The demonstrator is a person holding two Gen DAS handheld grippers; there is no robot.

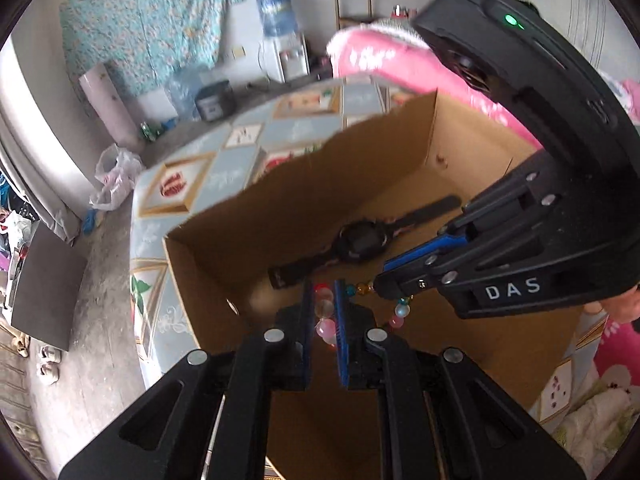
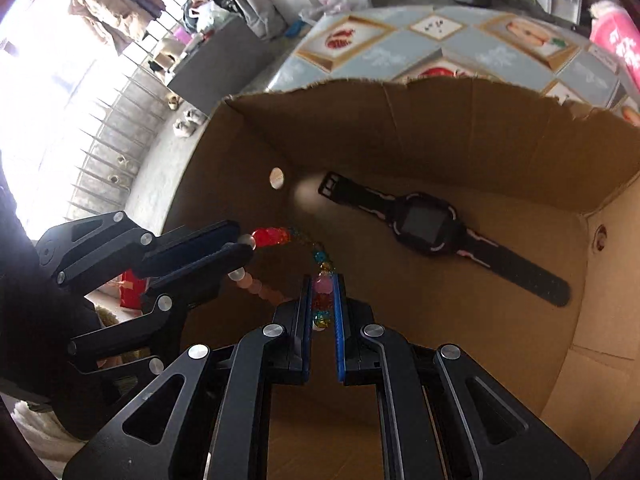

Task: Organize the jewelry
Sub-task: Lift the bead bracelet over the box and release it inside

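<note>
Above the open cardboard box [image 2: 440, 128], nearest the cameras, a bead bracelet [image 2: 324, 284] hangs stretched between two grippers. The right gripper [image 2: 323, 280] is pinched nearly closed on the pink and red beads at one side of the loop. The left gripper [image 1: 322, 292] is likewise clamped on the pale pink beads at the other side, so the strand sags between them over the box floor. Neither pair of jaws shows any spare gap.

Further in, on the box floor, a black wristwatch [image 2: 428, 228] lies flat with its strap spread out, just beyond the hanging beads. Past the far wall of the box, the patterned tablecloth [image 2: 472, 40] shows.

The step looks like lowering the bracelet into the box. To do it well, I would bring both hands down together so the loop stays slack rather than taut, keep it to the near side of the watch so the two do not tangle, and let the beads reach the cardboard before easing the jaws apart.
</note>
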